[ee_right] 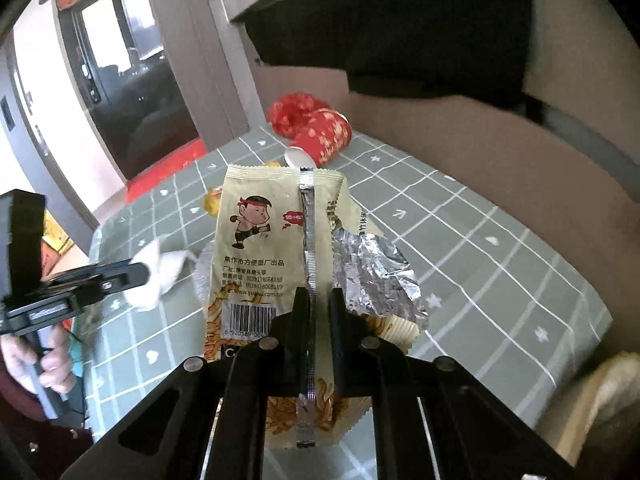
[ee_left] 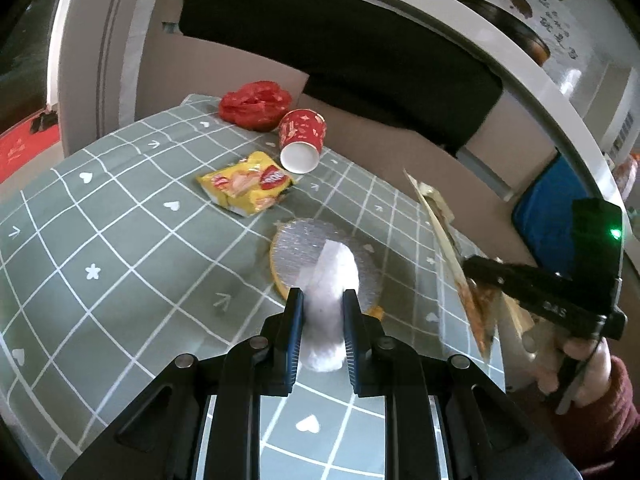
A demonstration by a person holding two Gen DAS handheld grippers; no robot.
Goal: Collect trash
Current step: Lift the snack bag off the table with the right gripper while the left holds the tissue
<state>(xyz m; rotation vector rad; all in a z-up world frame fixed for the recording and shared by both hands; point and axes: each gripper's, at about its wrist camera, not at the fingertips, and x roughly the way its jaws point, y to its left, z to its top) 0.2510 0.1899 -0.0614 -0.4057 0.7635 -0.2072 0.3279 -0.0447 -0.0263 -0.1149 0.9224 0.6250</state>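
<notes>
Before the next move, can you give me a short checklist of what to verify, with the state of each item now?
1. Left gripper jaws shut on the white tissue: ok.
2. Right gripper jaws shut on the noodle wrapper: ok.
3. Wrapper lifted clear of the tablecloth: ok.
4. Trash bin in view for the drop: not ok, none visible.
5. Table cleared: not ok; red paper cup, yellow snack packet, red plastic bag and foil lid remain.
6. Wrapper empty of crumbs: cannot tell.

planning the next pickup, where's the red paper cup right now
The red paper cup lies on its side at the far edge of the checked tablecloth, its mouth toward the camera, just in front of the crumpled red bag and beside the yellow snack packet.
</notes>
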